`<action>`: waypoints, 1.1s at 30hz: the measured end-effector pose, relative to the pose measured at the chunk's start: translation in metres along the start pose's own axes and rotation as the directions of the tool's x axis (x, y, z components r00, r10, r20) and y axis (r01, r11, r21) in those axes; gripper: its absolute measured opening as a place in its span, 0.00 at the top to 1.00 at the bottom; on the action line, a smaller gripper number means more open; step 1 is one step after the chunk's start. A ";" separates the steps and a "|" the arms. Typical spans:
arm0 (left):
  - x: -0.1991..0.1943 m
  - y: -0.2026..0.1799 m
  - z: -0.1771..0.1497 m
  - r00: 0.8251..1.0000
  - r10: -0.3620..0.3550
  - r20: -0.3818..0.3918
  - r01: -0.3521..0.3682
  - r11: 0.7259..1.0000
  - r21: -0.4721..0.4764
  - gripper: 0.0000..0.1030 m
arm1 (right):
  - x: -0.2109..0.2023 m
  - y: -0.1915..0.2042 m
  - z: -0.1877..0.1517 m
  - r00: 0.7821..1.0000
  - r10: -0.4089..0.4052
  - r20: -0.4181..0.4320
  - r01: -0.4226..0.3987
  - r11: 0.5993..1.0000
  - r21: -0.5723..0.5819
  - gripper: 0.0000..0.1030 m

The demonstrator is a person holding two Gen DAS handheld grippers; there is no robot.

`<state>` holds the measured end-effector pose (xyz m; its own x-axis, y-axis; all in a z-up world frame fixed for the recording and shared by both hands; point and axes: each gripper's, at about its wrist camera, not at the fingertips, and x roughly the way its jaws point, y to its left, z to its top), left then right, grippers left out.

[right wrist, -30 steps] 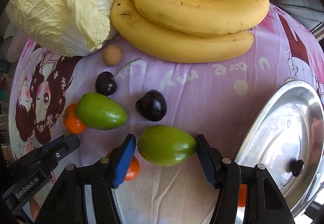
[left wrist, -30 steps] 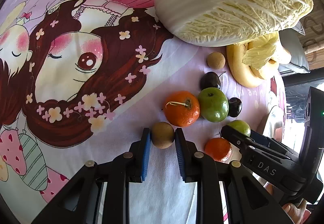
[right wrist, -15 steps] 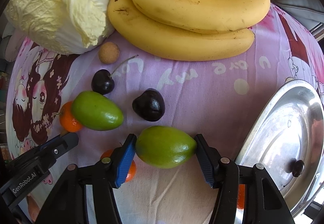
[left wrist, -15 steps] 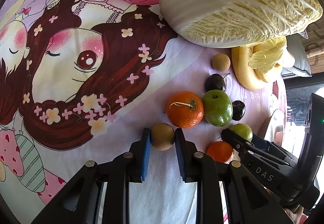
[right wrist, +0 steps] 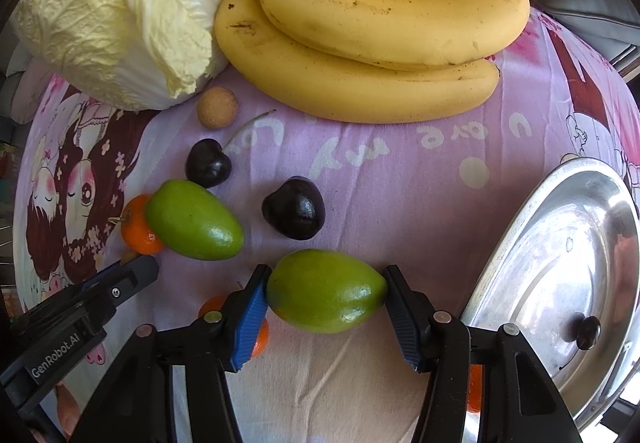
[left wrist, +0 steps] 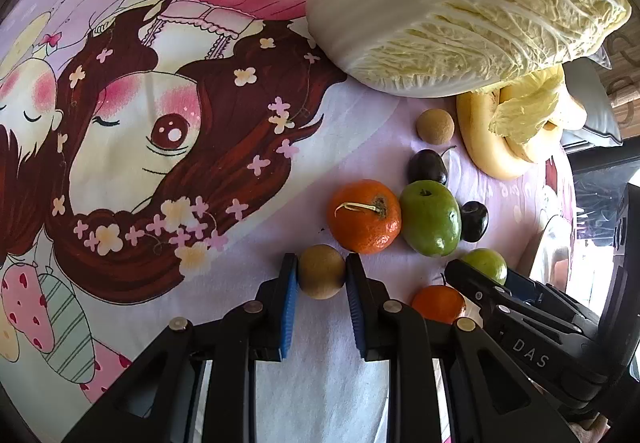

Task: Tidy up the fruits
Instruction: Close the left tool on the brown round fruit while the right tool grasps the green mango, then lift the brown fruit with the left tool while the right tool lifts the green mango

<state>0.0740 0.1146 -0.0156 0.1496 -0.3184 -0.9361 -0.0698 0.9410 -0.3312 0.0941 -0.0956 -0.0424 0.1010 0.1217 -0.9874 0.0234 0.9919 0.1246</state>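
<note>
My left gripper (left wrist: 322, 277) is shut on a small round brown fruit (left wrist: 322, 270) that rests on the printed cloth (left wrist: 160, 147). In the right wrist view a green oval fruit (right wrist: 326, 291) lies lengthwise between the blue pads of my right gripper (right wrist: 326, 285). Its jaws are closing, and both pads touch the fruit's ends. Just beyond sit a mandarin (left wrist: 364, 217), a second green fruit (left wrist: 430, 217), two dark cherries (right wrist: 208, 163) (right wrist: 294, 209) and another brown fruit (right wrist: 217, 107). A smaller mandarin (left wrist: 438, 303) lies partly under the right gripper.
A large napa cabbage (left wrist: 460, 11) and a bunch of bananas (right wrist: 360, 43) fill the far side. A steel pot lid (right wrist: 560, 263) lies upside down at the right. The left gripper's finger (right wrist: 132, 275) reaches in close beside the right gripper.
The right gripper's pads have drawn in against the ends of the green fruit. The left gripper still clamps the brown fruit, and its view has shifted only slightly.
</note>
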 end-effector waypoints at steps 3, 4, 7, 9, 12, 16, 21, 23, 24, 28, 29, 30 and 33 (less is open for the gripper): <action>-0.002 -0.004 -0.001 1.000 0.003 0.006 -0.003 1.000 0.004 0.76 | -0.004 -0.004 -0.002 1.000 0.013 0.002 -0.013 1.000 0.003 0.42; -0.003 -0.005 -0.001 1.000 0.002 0.009 -0.002 1.000 0.006 0.76 | -0.005 -0.004 -0.003 1.000 0.016 0.003 -0.016 1.000 0.003 0.42; -0.008 -0.009 -0.003 1.000 -0.005 0.015 0.005 1.000 0.011 0.76 | -0.006 -0.004 -0.005 1.000 0.021 0.003 -0.021 1.000 0.002 0.42; -0.010 -0.012 -0.004 1.000 -0.007 0.019 0.006 1.000 0.018 0.76 | -0.006 -0.005 -0.007 1.000 0.026 0.003 -0.026 1.000 0.005 0.42; -0.015 -0.018 -0.005 0.999 -0.012 0.030 0.011 1.000 0.027 0.76 | -0.009 -0.006 -0.010 1.000 0.031 0.006 -0.031 1.000 0.005 0.42; -0.020 -0.029 -0.007 0.999 -0.020 0.041 0.019 0.999 0.046 0.76 | -0.017 -0.008 -0.014 0.999 0.041 0.013 -0.041 0.999 0.005 0.42; -0.024 -0.046 -0.011 0.998 -0.025 0.053 0.021 0.997 0.072 0.76 | -0.032 -0.015 -0.023 0.998 0.051 0.022 -0.051 0.999 0.004 0.42; -0.025 -0.053 -0.013 0.998 -0.028 0.056 0.023 0.996 0.082 0.76 | -0.035 -0.018 -0.027 0.998 0.056 0.023 -0.056 0.998 0.005 0.42; -0.026 -0.055 -0.016 0.998 -0.028 0.056 0.024 0.996 0.086 0.76 | -0.038 -0.019 -0.029 0.998 0.058 0.024 -0.058 0.998 0.008 0.42; -0.029 -0.063 -0.020 0.998 -0.029 0.054 0.024 0.995 0.094 0.76 | -0.045 -0.027 -0.034 0.998 0.063 0.028 -0.063 0.998 0.016 0.42; -0.029 -0.067 -0.021 0.998 -0.028 0.055 0.022 0.995 0.100 0.76 | -0.048 -0.030 -0.034 0.998 0.064 0.030 -0.064 0.998 0.020 0.42; -0.030 -0.071 -0.022 0.998 -0.029 0.056 0.022 0.994 0.106 0.76 | -0.050 -0.033 -0.035 0.997 0.064 0.033 -0.065 0.998 0.025 0.42; -0.034 -0.082 -0.024 0.997 -0.038 0.062 0.030 0.991 0.127 0.76 | -0.057 -0.045 -0.036 0.994 0.106 0.036 -0.108 0.993 0.044 0.42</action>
<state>0.0507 0.0452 0.0403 0.2130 -0.3465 -0.9136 0.0605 0.9379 -0.3416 0.0514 -0.1460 0.0051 0.1389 0.2251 -0.9644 0.0563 0.9705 0.2346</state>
